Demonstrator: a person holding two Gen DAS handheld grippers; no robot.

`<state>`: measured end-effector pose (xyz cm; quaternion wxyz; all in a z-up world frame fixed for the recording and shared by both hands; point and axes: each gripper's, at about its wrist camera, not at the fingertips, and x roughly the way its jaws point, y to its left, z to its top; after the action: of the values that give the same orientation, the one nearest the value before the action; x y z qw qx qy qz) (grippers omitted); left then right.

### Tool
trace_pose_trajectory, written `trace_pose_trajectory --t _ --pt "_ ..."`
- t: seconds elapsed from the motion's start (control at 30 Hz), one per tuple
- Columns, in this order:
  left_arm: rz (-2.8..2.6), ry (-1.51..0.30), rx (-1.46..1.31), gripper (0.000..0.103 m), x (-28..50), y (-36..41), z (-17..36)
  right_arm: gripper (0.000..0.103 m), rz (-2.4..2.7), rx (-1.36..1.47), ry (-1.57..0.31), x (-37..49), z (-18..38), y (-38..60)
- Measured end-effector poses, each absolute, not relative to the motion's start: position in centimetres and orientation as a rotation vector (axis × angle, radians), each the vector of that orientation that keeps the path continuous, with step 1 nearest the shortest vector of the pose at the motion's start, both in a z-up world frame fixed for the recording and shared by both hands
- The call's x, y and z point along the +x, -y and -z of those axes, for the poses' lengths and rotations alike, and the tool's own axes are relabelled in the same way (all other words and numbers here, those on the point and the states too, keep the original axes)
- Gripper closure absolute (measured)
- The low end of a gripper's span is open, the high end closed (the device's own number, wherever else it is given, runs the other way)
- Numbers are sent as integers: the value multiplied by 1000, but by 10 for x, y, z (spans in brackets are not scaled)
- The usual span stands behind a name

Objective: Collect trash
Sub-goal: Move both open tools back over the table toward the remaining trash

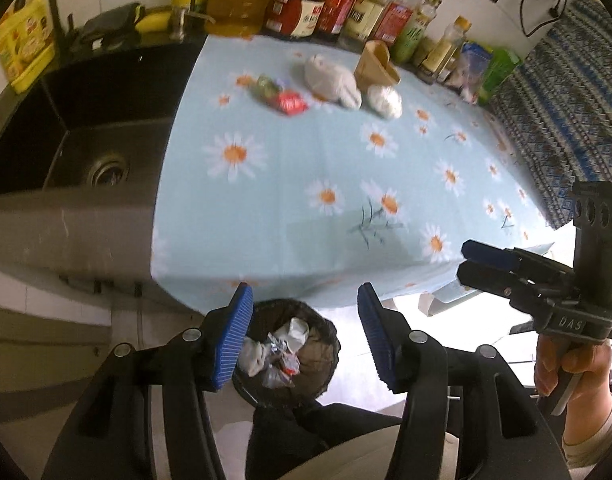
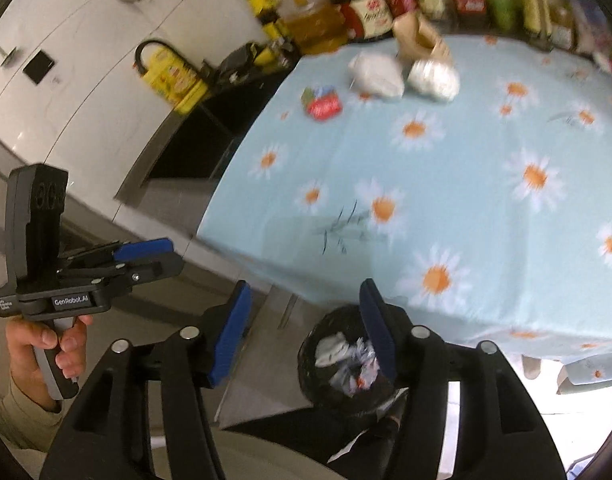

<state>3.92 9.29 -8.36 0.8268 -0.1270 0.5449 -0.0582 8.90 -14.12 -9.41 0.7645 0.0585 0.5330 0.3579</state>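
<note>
Nearest to us, the left gripper [image 1: 303,336] hangs with its blue-padded jaws spread wide apart and nothing between them, directly over the trash bin [image 1: 285,354]. We see the bin on the floor just off the near edge of the table [image 1: 265,208], lined with a black bag and already holding crumpled white and foil-like scraps with a bit of red among them.

Our right gripper [image 2: 306,334] is likewise parted and empty, its right finger [image 2: 376,332] overlapping the bin [image 2: 346,364] from that view. Each camera catches the other tool from the side: the right gripper [image 1: 464,264] sits beyond the table's near right corner, the left gripper [image 2: 173,254] beyond the near left corner, each gripped by a hand [image 2: 45,356].

A pale blue daisy-print tablecloth [image 1: 306,168] covers the table. Along its far edge the uncollected trash lies in a loose row: a red wrapper [image 1: 290,102] touching a greenish wrapper [image 1: 267,85] towards the far left, then a crumpled white bag [image 1: 332,78], a smaller white wad [image 1: 384,100], and a brown paper bag [image 1: 376,63] just behind them. In the right view these read as red wrapper [image 2: 324,106], white bag [image 2: 376,72] and wad [image 2: 434,78], all blurred.

Behind them a line of bottles [image 1: 338,4] stands against the wall. A dark sink [image 1: 85,128] adjoins the table's left edge.
</note>
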Motion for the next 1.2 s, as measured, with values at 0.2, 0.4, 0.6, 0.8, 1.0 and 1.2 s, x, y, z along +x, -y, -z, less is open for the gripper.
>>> trace_pose_trajectory --t 0.2,0.4,0.6,0.8,1.0,1.2 --pt "169 -1121 -226 46 65 -106 66 35 -684 123 -1083 112 65 143" --pt "184 -1093 -219 42 90 -108 56 31 -636 112 -1007 144 39 147" --pt "158 -1082 -223 41 121 -109 56 31 -630 64 -995 189 38 142" --pt "96 -1105 -239 41 168 -109 67 31 -653 17 -1021 250 56 132" --pt "52 -1159 -262 41 217 -104 90 31 -662 -21 -1071 307 80 124" --pt "9 -1198 -262 34 252 -102 113 31 -667 -62 -1106 345 101 112"
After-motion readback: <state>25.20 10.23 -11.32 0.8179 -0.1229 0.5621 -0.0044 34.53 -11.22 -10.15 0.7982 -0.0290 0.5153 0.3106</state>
